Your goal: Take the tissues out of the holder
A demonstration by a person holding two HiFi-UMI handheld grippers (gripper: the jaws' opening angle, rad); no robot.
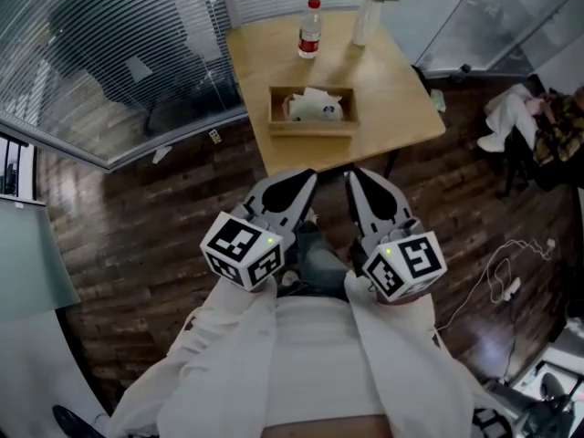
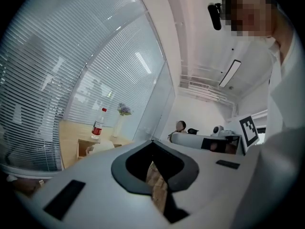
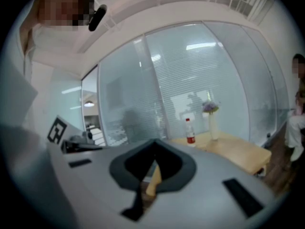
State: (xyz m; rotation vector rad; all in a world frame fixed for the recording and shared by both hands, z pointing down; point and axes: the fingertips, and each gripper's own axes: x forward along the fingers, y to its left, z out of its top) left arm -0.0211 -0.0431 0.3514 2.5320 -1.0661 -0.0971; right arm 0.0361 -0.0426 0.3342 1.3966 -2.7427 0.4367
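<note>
Filled the lower middle of the frame with the right gripper (image 3: 153,144), jaws brought together at the tips, nothing between them (just a sliver of brown through the slit below). Caught a wooden table (image 3: 238,151) right of centre, beyond the jaws. Found a bottle (image 3: 190,131) with red cap and label upright on it, and just to its right, apart, a tall white vase (image 3: 213,127) of purple flowers. Spread a glass wall with blinds (image 3: 190,75) across the background. Placed a marker cube (image 3: 57,130) at the left edge and a person (image 3: 295,123) at the far right.
</note>
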